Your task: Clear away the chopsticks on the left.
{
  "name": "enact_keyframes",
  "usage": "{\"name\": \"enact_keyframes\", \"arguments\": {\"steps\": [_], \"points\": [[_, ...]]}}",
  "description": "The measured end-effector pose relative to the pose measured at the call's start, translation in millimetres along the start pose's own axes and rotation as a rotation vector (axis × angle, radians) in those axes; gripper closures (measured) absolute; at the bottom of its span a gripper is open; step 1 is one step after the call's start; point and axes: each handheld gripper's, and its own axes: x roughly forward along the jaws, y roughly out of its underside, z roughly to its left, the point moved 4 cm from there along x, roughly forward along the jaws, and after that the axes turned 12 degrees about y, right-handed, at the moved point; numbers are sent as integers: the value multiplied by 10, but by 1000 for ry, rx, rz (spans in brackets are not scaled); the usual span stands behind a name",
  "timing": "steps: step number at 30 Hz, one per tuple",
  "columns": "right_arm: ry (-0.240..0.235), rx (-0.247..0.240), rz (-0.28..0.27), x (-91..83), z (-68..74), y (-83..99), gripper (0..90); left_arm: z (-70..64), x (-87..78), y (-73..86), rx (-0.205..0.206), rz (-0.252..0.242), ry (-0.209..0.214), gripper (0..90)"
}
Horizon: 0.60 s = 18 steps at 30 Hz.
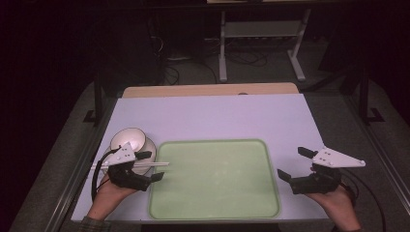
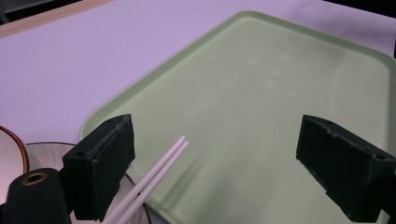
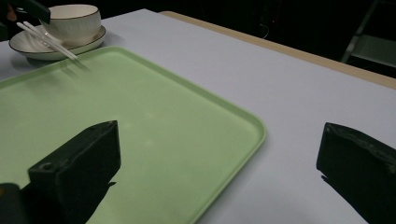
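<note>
Smooth green rounded tray [image 1: 215,179], 2 thin white chopsticks [image 1: 153,165] between wide-open left hand-held gripper [image 1: 150,166] jaws, ungrasped.

Left gripper [image 1: 150,166] covers the near ends of the thin white chopsticks [image 1: 157,165]. White ribbed ceramic bowl [image 2: 10,156] cut by the left gripper view's edge. Saucer partly hidden.
</note>
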Motion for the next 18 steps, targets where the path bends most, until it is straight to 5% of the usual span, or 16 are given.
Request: {"name": "enact_keyframes", "arguments": {"steps": [18], "points": [[65, 14, 77, -22, -111, 203, 0, -2, 16, 106, -24, 60, -6, 191]]}}
